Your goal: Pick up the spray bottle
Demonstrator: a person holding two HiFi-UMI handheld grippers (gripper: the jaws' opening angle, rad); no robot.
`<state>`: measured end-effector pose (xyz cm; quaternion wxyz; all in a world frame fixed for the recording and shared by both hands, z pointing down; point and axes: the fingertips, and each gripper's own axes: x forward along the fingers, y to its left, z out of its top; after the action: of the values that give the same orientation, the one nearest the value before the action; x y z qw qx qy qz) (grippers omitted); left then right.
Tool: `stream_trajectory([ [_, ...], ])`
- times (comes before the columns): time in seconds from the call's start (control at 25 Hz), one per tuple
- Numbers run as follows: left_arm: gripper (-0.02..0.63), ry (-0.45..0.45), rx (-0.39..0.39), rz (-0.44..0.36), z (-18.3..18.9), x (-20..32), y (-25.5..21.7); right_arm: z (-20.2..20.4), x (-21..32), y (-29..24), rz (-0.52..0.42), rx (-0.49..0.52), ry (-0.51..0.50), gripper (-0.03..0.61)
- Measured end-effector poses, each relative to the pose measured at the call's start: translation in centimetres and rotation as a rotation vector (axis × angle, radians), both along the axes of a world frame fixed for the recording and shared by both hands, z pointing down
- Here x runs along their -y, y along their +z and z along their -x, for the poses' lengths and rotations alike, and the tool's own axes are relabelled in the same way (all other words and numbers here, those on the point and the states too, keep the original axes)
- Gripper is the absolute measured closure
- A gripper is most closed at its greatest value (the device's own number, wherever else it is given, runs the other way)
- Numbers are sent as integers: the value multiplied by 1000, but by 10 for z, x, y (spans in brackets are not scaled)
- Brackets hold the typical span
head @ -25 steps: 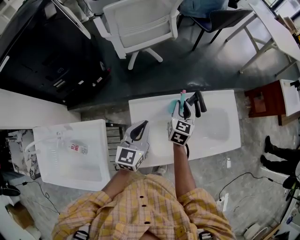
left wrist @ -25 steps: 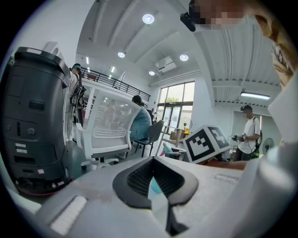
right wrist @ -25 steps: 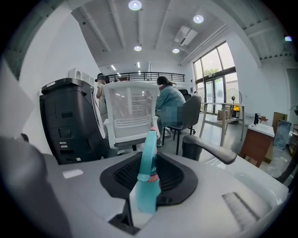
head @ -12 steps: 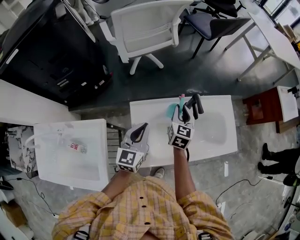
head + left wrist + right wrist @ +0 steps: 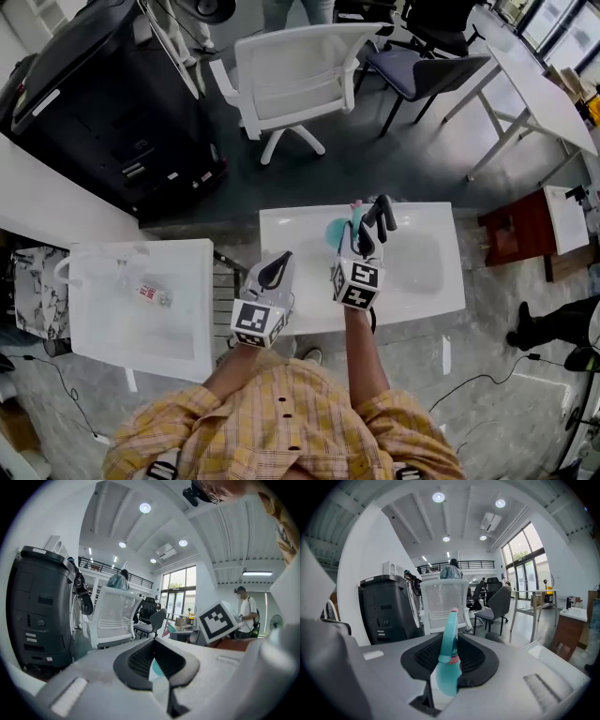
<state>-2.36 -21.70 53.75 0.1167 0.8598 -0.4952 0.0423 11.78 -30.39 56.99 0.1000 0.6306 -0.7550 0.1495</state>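
Pinching the teal spray bottle [image 5: 335,228] are the right gripper [image 5: 370,223] jaws; left gripper [image 5: 277,266] jaws closed together, empty

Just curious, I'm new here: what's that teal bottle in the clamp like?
The teal plastic spray bottle has a rounded body, a pink band at the neck and a slim teal trigger head tipped pink. It stands roughly upright, pinched between the right gripper's black ribbed jaws, over the white table.
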Motion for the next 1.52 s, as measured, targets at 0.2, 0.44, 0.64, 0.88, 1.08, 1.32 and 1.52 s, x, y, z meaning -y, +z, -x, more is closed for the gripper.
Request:
stream_trajectory([
  [0.2,615,-17,5,-18,4,-3,-5,2,-8,-13,-16,18,-22,491],
  [0.44,615,-32,9,-44,3,-8,-14,3,-21,-30,-48,40,-53,491],
  [0.64,615,-37,9,-63,1,-8,-20,4,-30,-41,-70,44,-74,491],
  [0.88,615,-42,11,-84,-5,-11,-28,3,-42,-52,-97,54,-105,491],
  [1.08,615,-42,13,-101,-4,-16,-35,7,-54,-64,-119,79,-130,491],
  [1.32,615,-42,15,-117,-4,-17,-42,11,-65,-76,-145,87,-156,491],
  [1.52,615,-42,15,-130,-4,-18,-47,15,-73,-83,-159,86,-173,491],
])
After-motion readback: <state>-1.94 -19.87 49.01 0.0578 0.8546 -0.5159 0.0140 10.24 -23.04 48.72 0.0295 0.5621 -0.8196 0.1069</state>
